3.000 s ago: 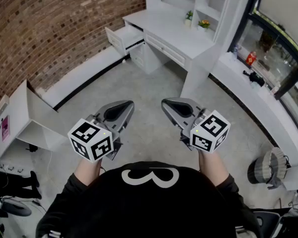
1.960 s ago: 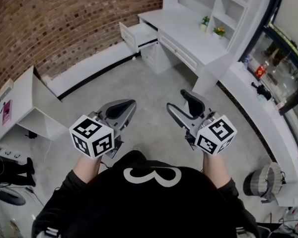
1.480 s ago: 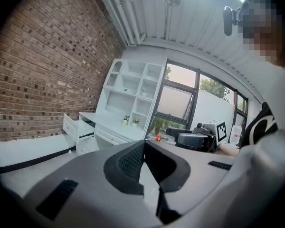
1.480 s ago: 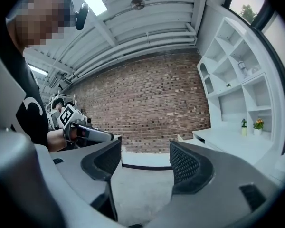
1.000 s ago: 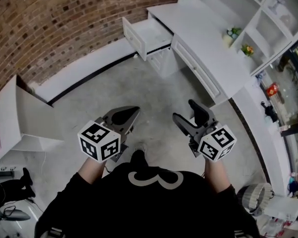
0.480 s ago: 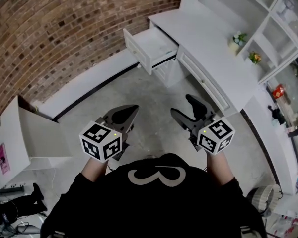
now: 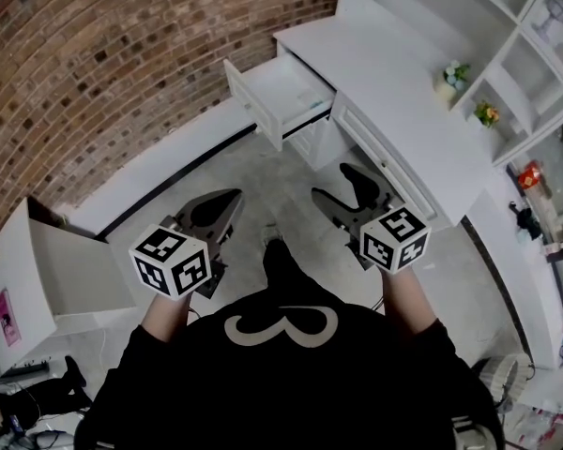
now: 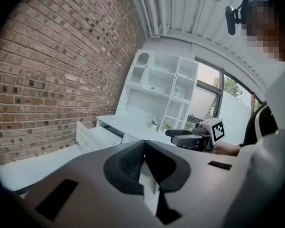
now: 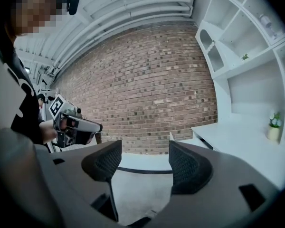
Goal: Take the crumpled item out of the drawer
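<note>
The white drawer [image 7: 274,94] stands pulled out of the white desk [image 7: 394,92] by the brick wall, ahead of both grippers. Its inside is pale; no crumpled item can be made out at this distance. My left gripper [image 7: 220,201] hangs over the floor short of the drawer, its pads pressed together on nothing [image 8: 143,144]. My right gripper [image 7: 336,184] is level with it near the desk front. Its jaws [image 9: 145,148] stand apart and are closing slightly, with nothing between them. The left gripper view shows the drawer [image 8: 92,136] at the far left.
A brick wall [image 7: 122,54] runs behind the drawer. Shelves with two small potted plants [image 7: 453,73] rise over the desk. A low white cabinet [image 7: 52,270] stands at the left. The person's foot [image 7: 274,247] is on the grey concrete floor [image 7: 263,186] between the grippers.
The person has walked toward the desk, so the open drawer is much nearer and larger. The right gripper's jaws spread apart early on; the left gripper stayed shut.
</note>
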### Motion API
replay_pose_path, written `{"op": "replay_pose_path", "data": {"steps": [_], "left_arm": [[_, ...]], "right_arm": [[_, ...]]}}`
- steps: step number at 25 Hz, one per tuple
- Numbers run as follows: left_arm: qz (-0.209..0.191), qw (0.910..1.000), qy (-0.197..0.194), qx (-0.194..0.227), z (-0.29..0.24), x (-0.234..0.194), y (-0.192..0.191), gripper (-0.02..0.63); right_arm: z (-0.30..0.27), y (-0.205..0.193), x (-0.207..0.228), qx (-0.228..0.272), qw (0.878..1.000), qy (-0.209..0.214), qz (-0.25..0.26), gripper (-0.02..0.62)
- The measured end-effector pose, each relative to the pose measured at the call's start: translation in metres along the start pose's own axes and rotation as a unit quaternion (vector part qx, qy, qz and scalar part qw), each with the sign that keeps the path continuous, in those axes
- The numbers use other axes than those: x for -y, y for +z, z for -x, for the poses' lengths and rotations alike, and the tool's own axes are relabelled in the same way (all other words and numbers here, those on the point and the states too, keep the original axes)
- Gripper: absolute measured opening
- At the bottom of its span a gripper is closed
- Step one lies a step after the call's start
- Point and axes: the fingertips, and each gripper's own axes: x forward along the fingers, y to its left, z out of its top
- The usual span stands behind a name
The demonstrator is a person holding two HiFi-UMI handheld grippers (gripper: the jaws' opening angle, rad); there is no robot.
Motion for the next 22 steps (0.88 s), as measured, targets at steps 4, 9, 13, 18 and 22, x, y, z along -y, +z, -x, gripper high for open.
{"op": "replay_pose_path", "data": {"steps": [4,9,13,18,22], "left_arm": [[0.004,1.0000,0.001,-0.006,-0.027,-0.034,0.008,0.002],[0.009,0.9998,0.007,-0.016,-0.077,-0.094,0.023,0.002],[0.038,0.9989,0.015,-0.021,-0.125,-0.153,0.033,0.002],[0.045,0.9984,0.018,-0.030,-0.187,-0.225,0.056,0.002],[0.040,0.9982,0.020,-0.041,-0.227,-0.271,0.071,0.002]], "right_arm": [[-0.040,-0.005,0.036,-0.018,1.000,-0.005,0.000,0.298],[-0.104,-0.010,0.100,-0.041,0.999,-0.016,-0.003,0.298],[-0.163,-0.022,0.153,-0.068,0.997,-0.023,-0.024,0.298],[-0.232,-0.038,0.218,-0.109,0.993,-0.039,-0.037,0.299],[-0.277,-0.052,0.261,-0.145,0.987,-0.052,-0.032,0.301]]}}
